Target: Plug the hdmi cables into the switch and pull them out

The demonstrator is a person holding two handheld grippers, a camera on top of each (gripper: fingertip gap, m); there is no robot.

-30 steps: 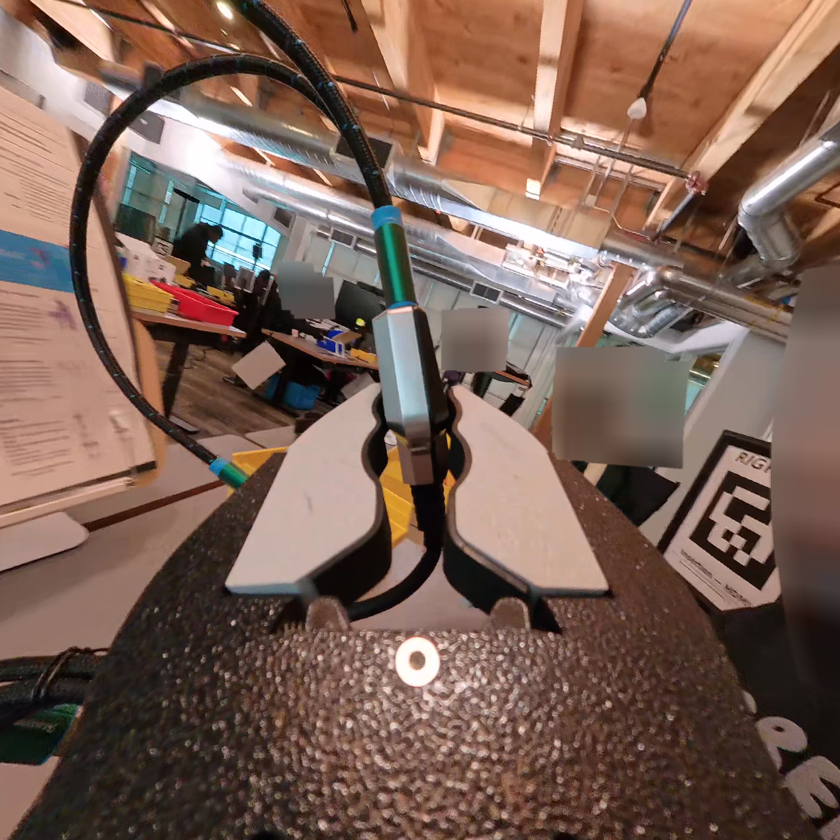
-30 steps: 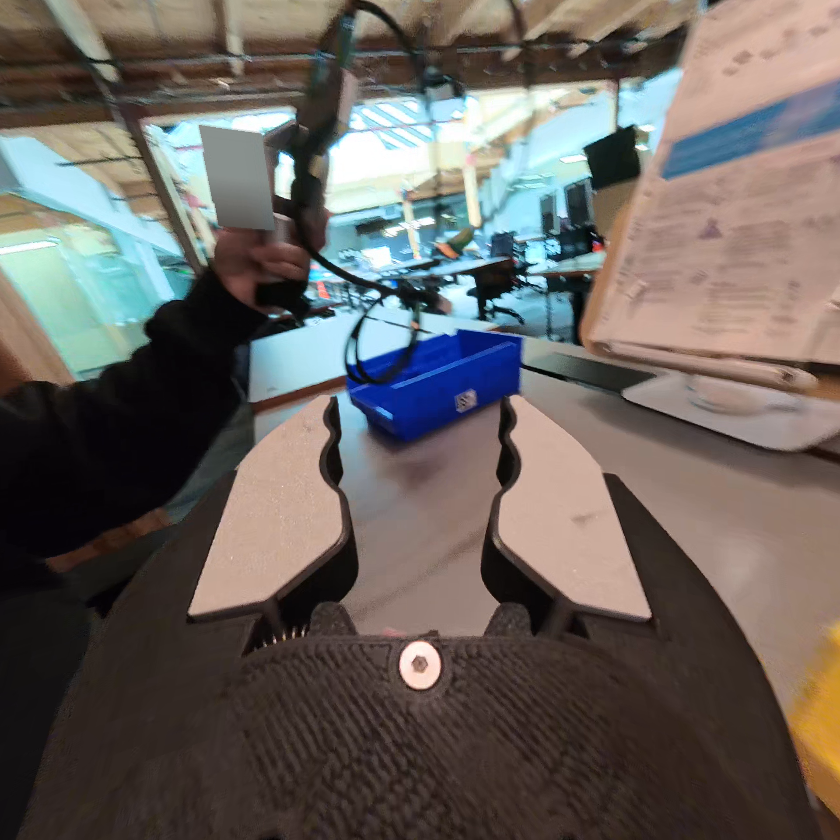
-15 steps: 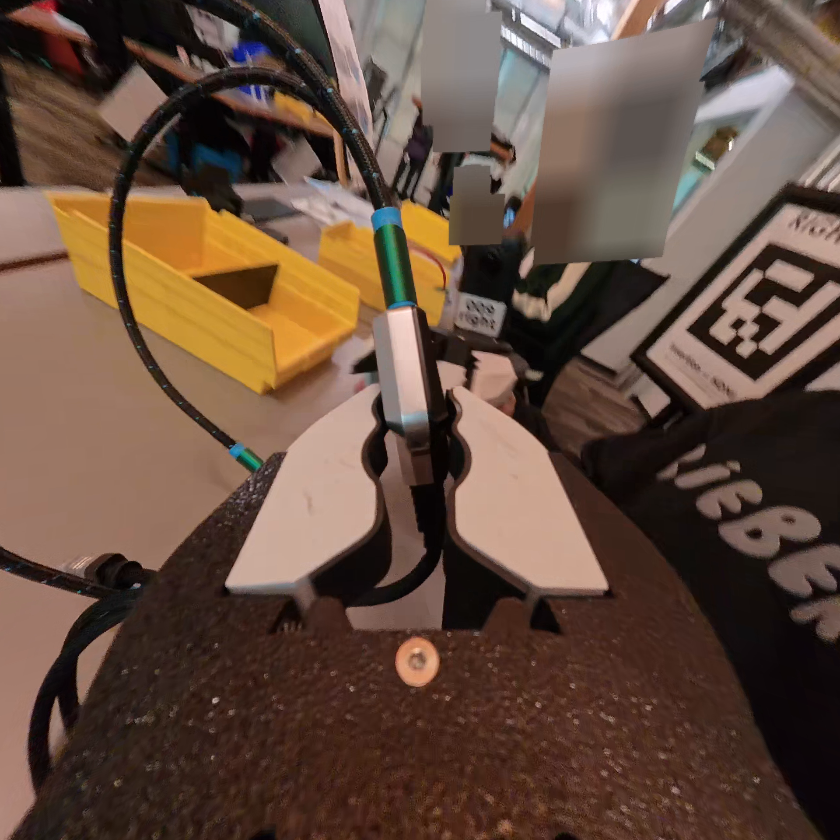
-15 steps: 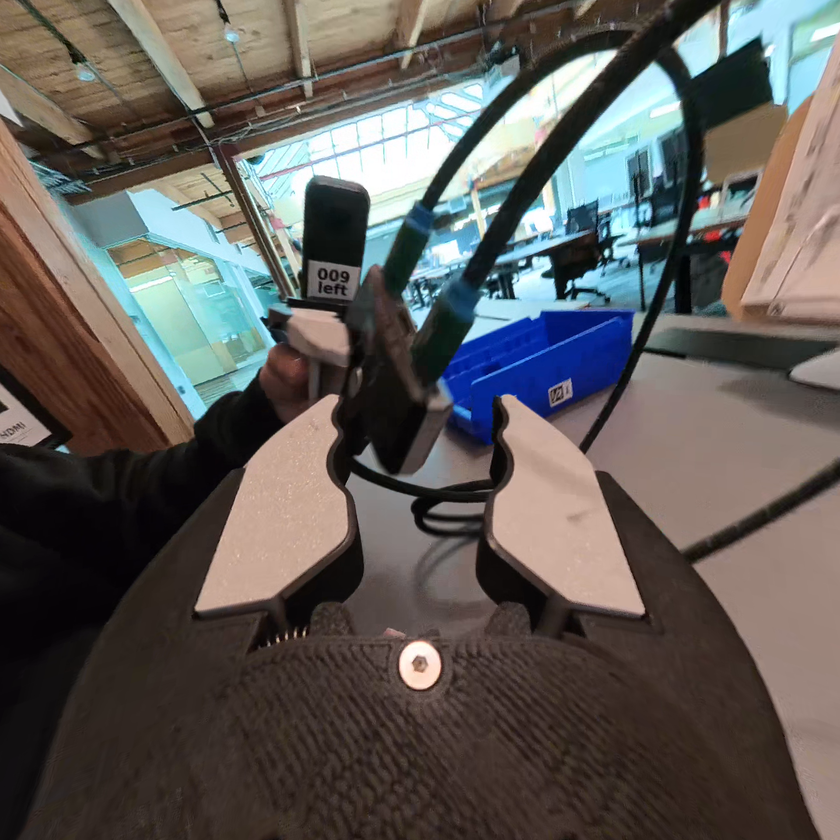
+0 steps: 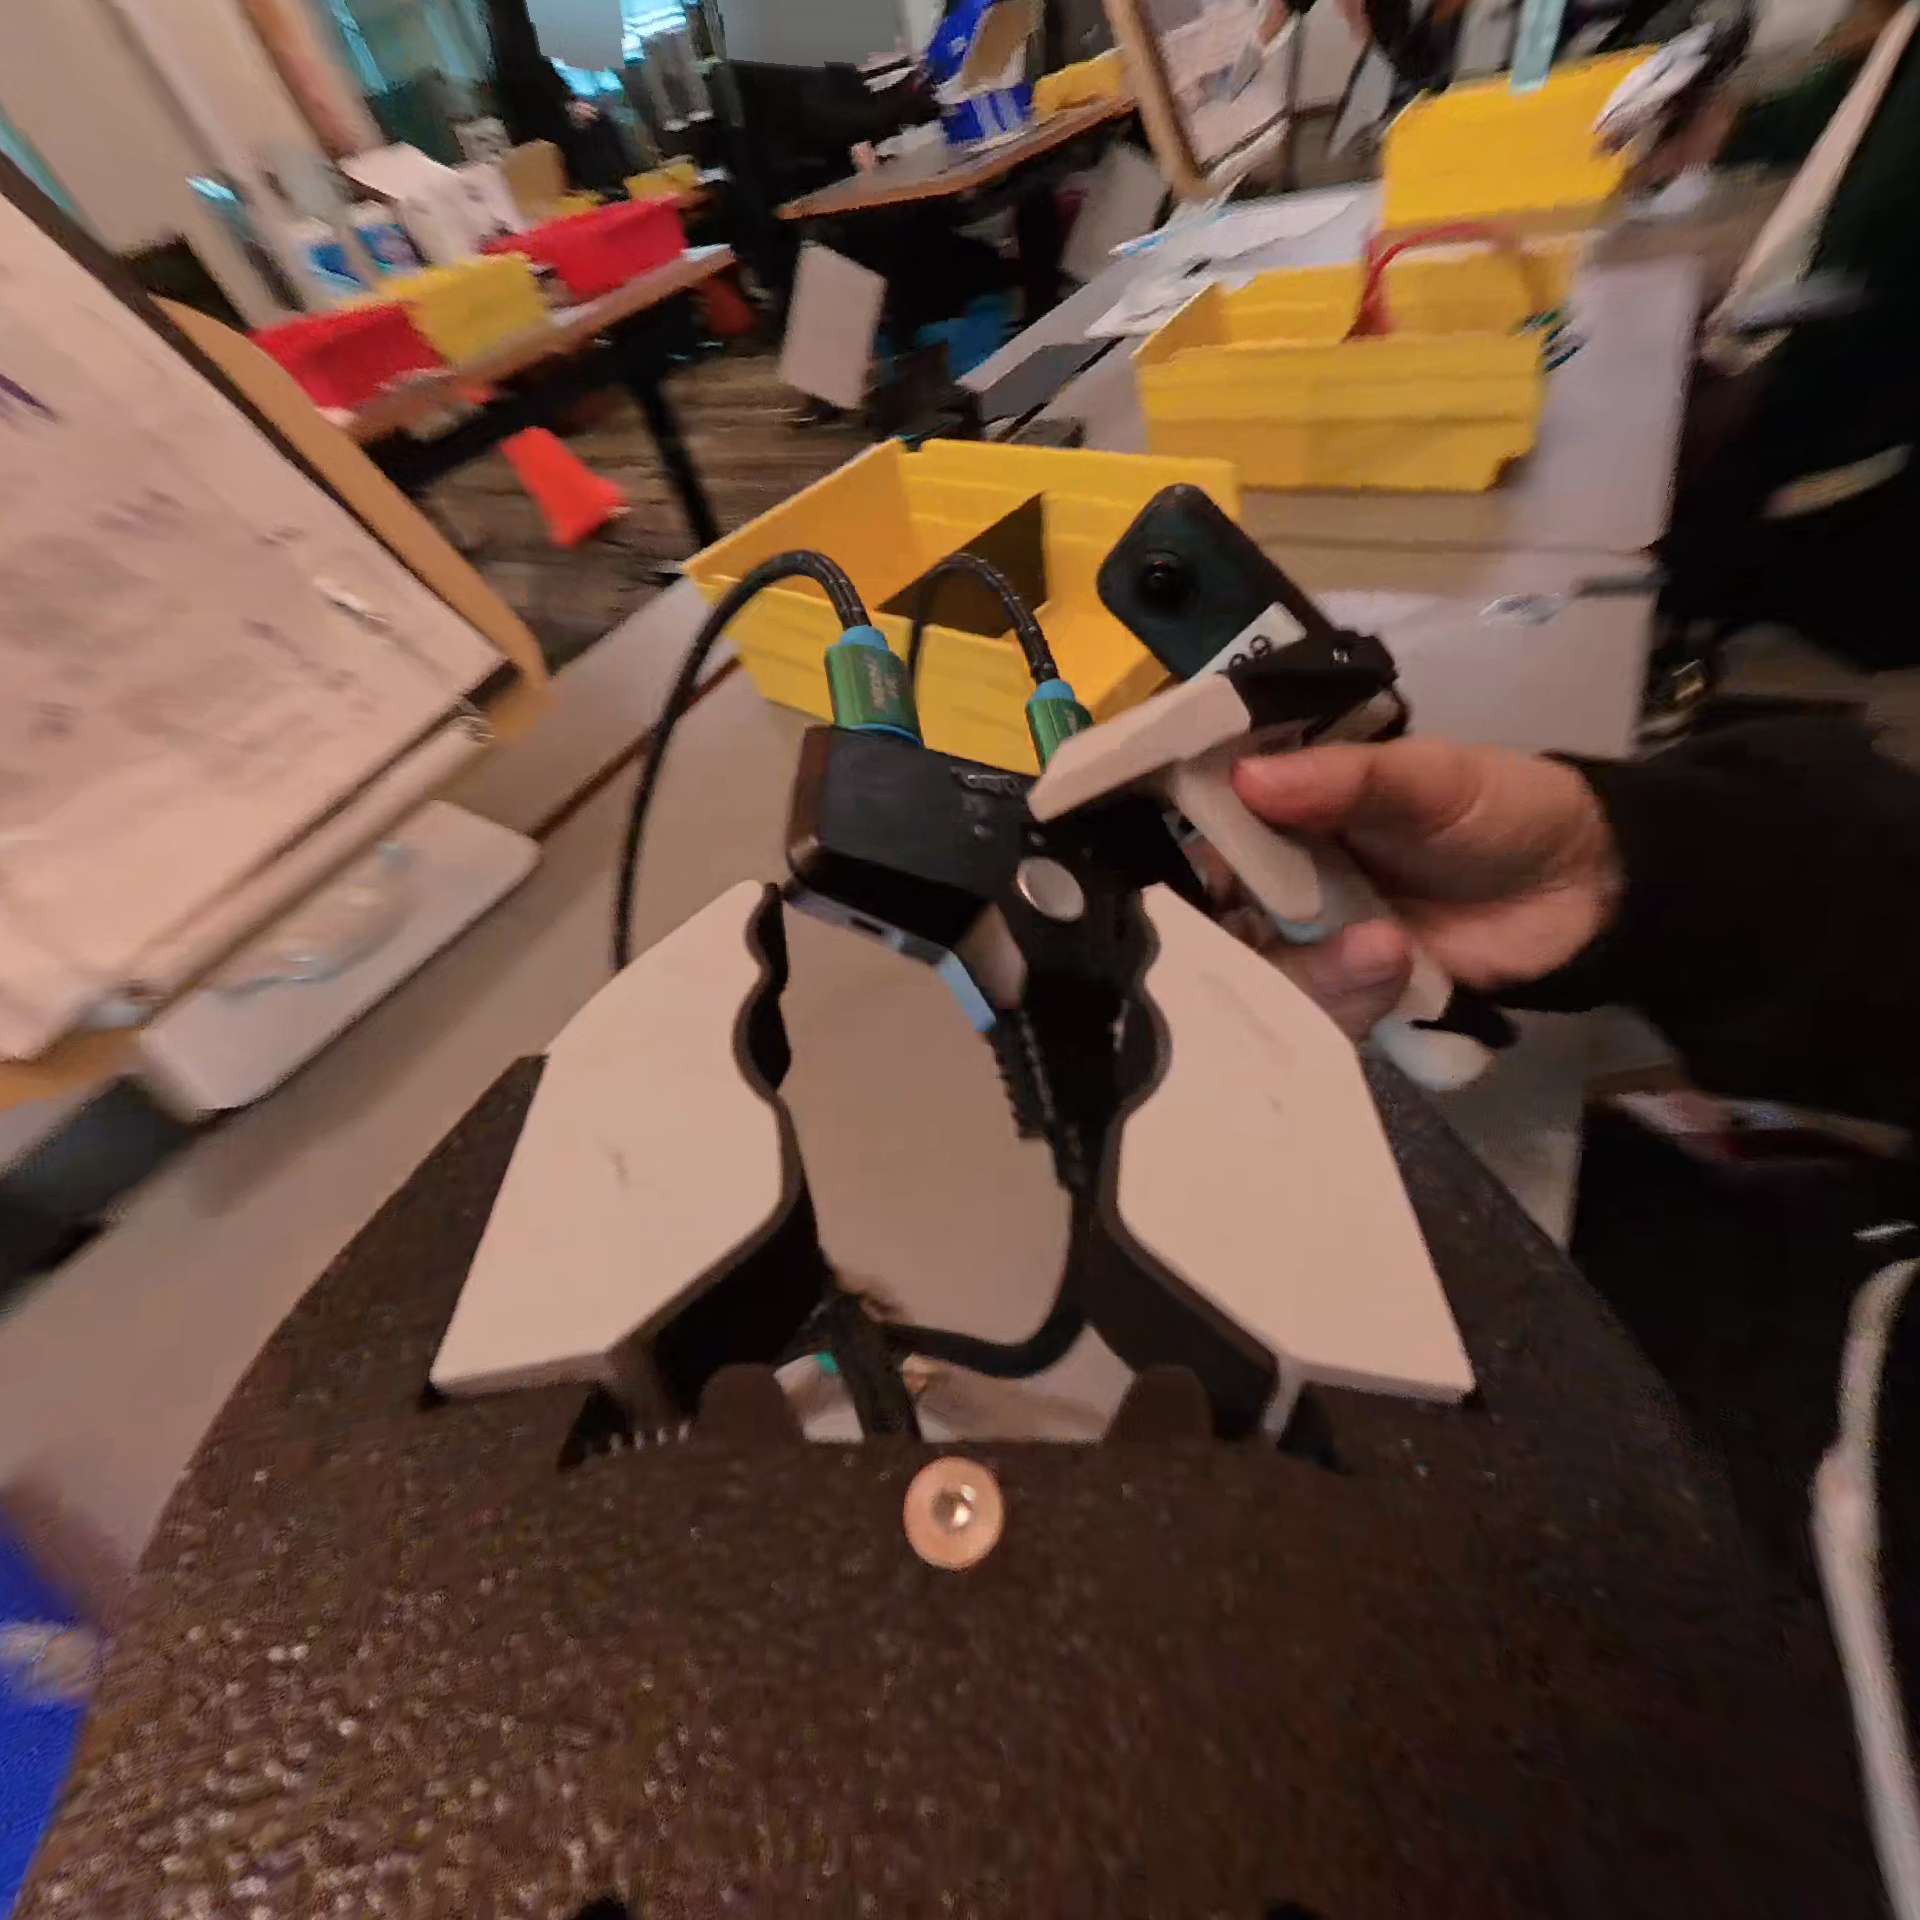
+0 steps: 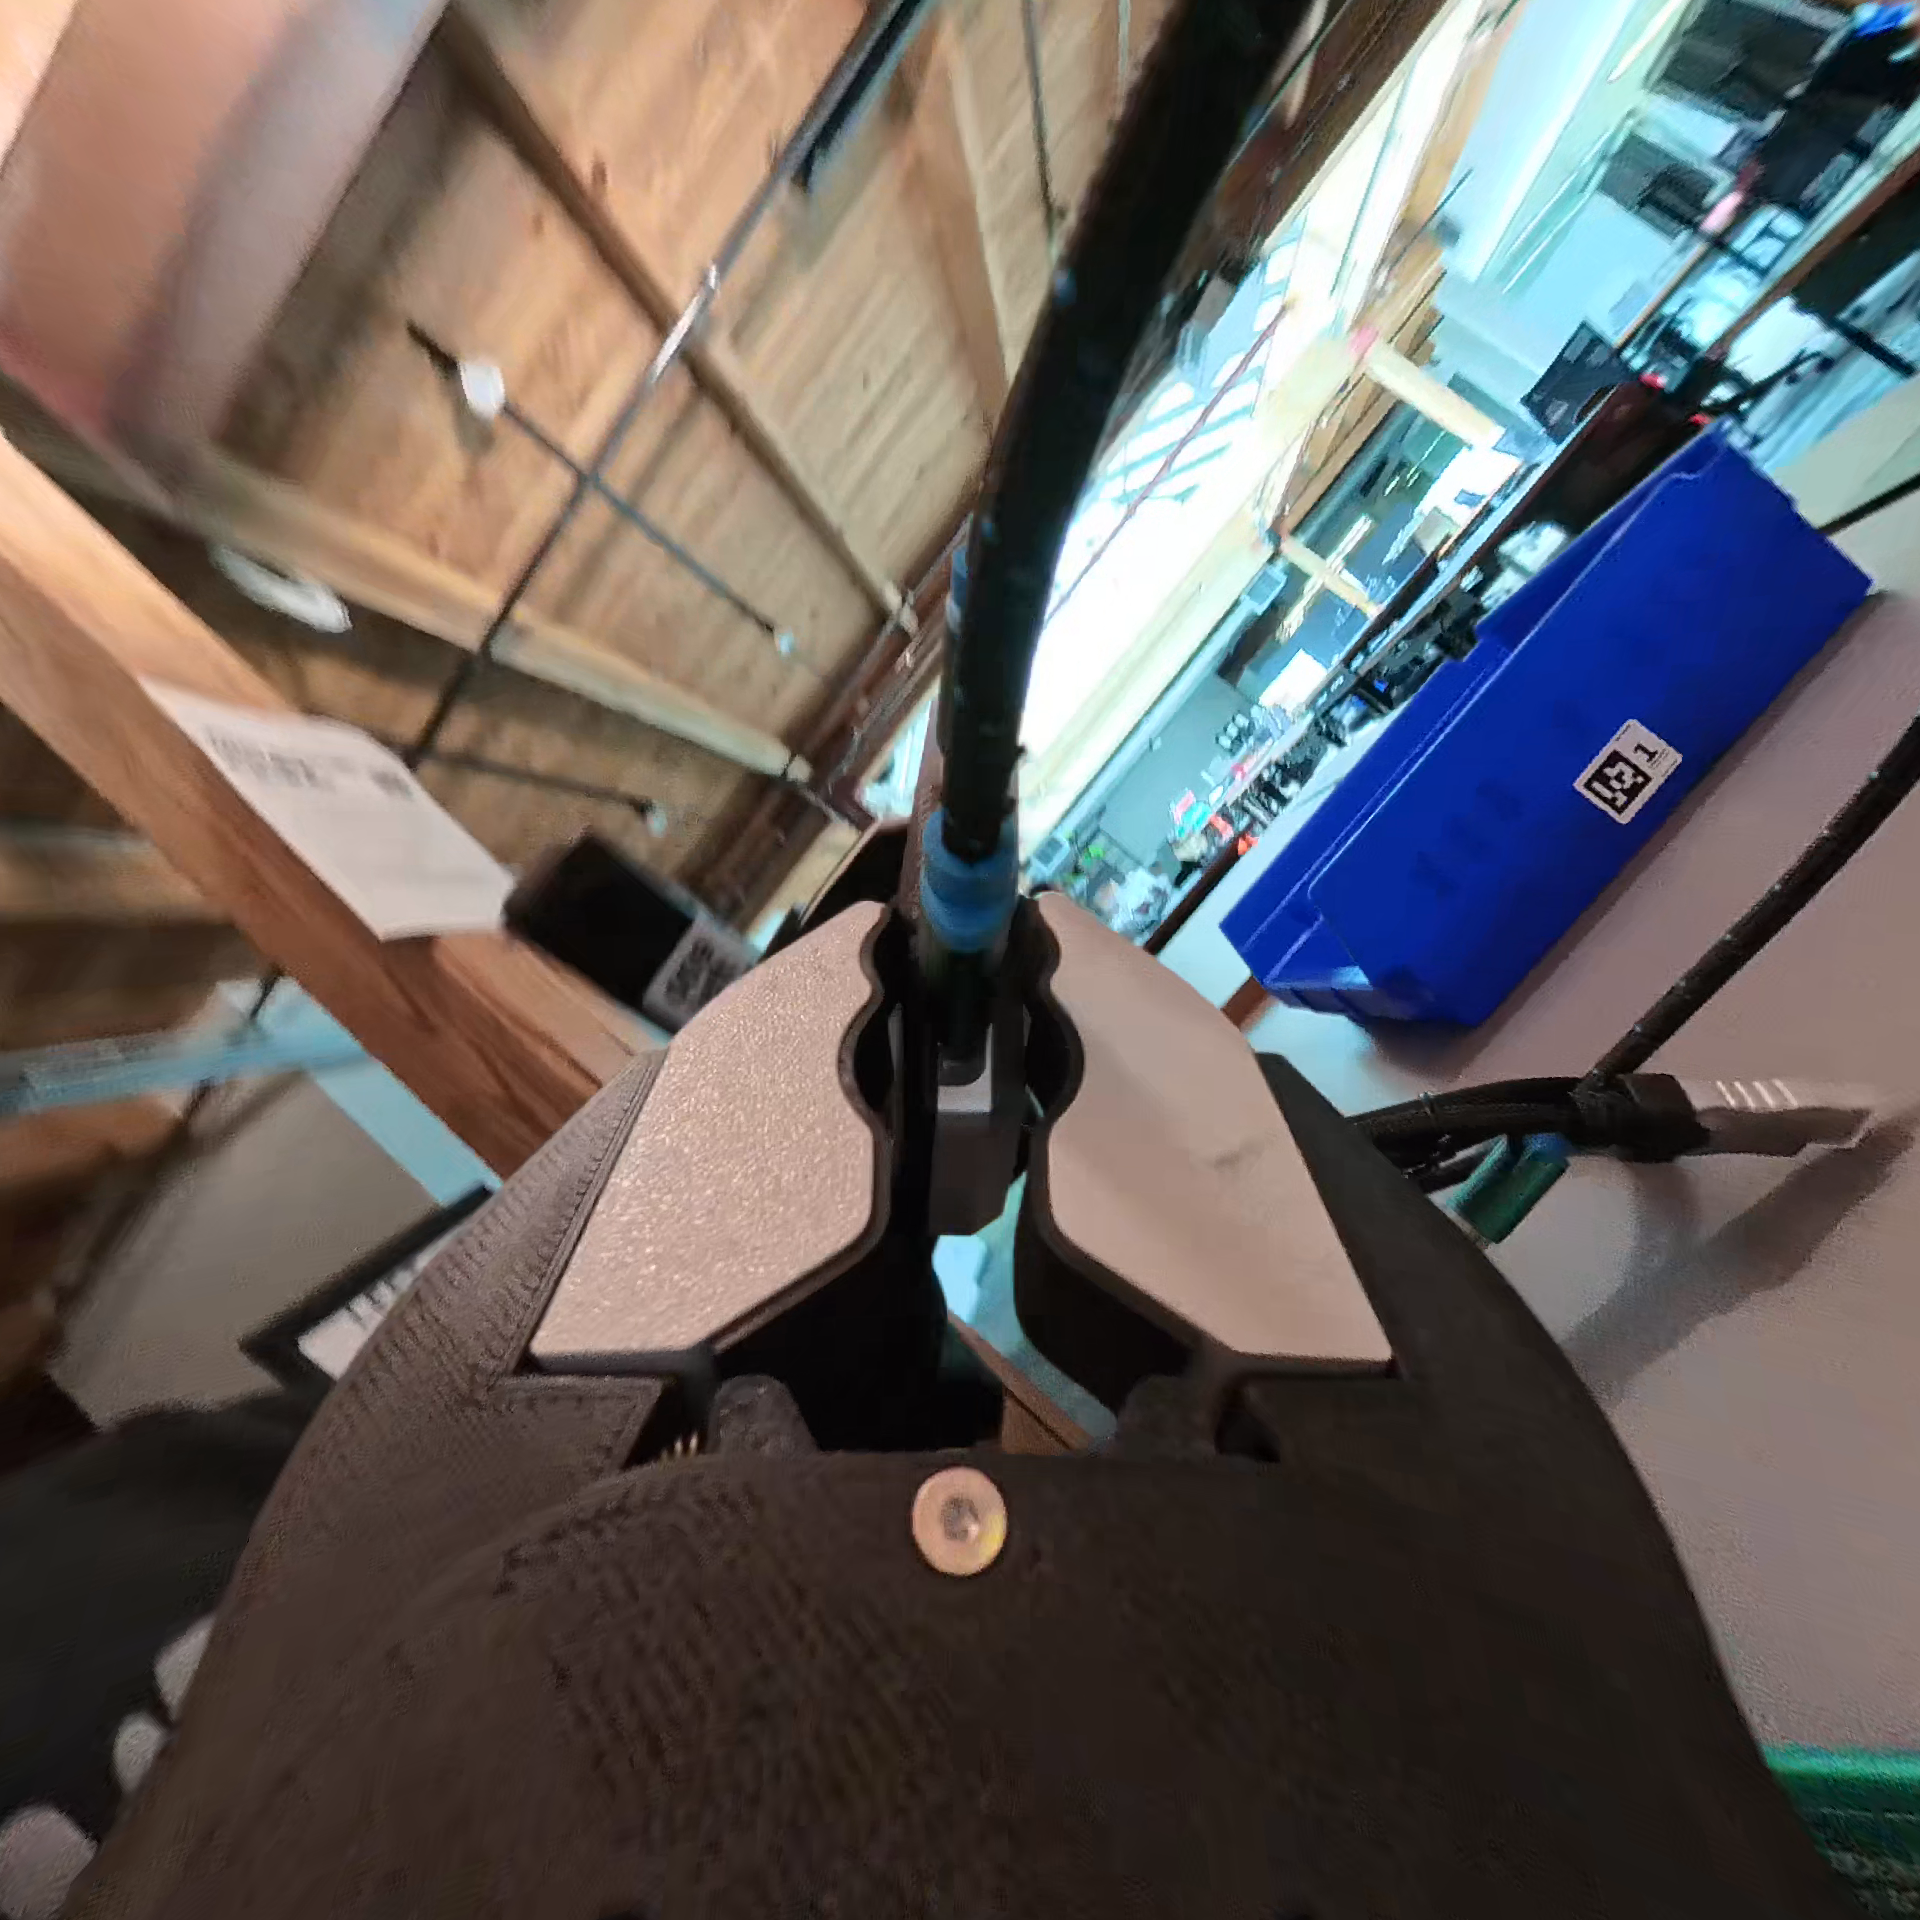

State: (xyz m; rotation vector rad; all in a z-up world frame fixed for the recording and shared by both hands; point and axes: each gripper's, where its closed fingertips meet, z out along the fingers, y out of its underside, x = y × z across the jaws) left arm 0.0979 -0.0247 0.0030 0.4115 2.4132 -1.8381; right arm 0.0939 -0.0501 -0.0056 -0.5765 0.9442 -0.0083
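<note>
The black HDMI switch (image 5: 894, 831) hangs in the air in front of my left gripper (image 5: 956, 914), whose jaws stand wide apart around it without touching. Two braided HDMI cables with green plugs (image 5: 868, 686) (image 5: 1055, 717) sit in its top ports. Its own short cable (image 5: 1029, 1060) runs down between my left fingers. My right gripper (image 5: 1039, 883), held by a hand, pinches the switch's right end. In the right wrist view the right gripper (image 6: 956, 914) is shut on the switch's grey edge (image 6: 971, 1143), with a blue-collared cable (image 6: 987, 727) rising from it.
A yellow bin (image 5: 987, 582) stands just behind the switch and another yellow bin (image 5: 1340, 395) farther back. A paper stand (image 5: 208, 644) is at the left. A blue bin (image 6: 1558, 790) and loose cable ends (image 6: 1662, 1122) lie on the grey table (image 6: 1714, 1351).
The left gripper, shut on the switch earlier, has opened. The right gripper, open before, has closed on the switch. Both views have swung round.
</note>
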